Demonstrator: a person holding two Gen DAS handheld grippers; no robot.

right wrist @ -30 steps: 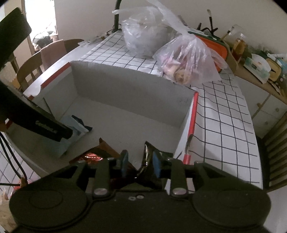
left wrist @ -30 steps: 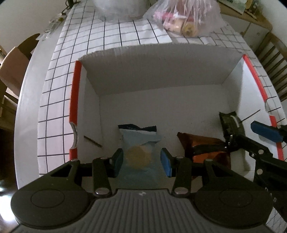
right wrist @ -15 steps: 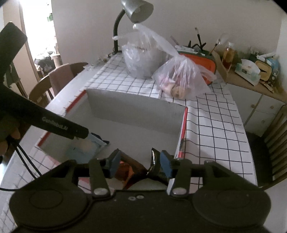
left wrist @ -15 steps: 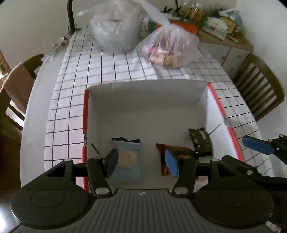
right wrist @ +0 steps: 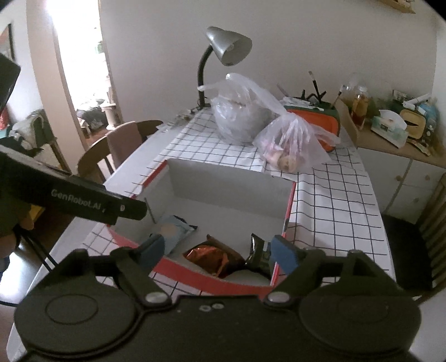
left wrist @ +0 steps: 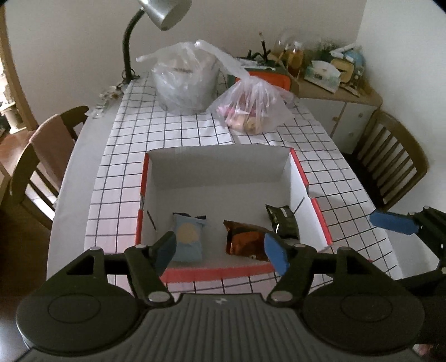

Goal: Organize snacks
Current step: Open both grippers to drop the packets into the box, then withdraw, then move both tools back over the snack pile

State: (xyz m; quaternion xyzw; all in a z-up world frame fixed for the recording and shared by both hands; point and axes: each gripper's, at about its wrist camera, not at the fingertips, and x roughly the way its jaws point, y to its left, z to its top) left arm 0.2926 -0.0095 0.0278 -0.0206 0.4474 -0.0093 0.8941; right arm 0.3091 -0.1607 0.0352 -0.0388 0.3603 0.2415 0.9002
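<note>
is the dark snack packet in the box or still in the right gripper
In the box. The dark packet lies on the box floor by its right wall; the right gripper, jaws just opened, holds nothing.

A grey desk lamp is leaning over the far end of the table from the upper left of the frame, its black neck curving down to the checked tablecloth. Wooden chairs are standing at the left edge and the right edge. In the upper right, a low wooden cabinet is carrying a clutter of jars and a tissue box. An orange case is lying at the table's far end. At the far left, an open doorway is showing a bright room.
</note>
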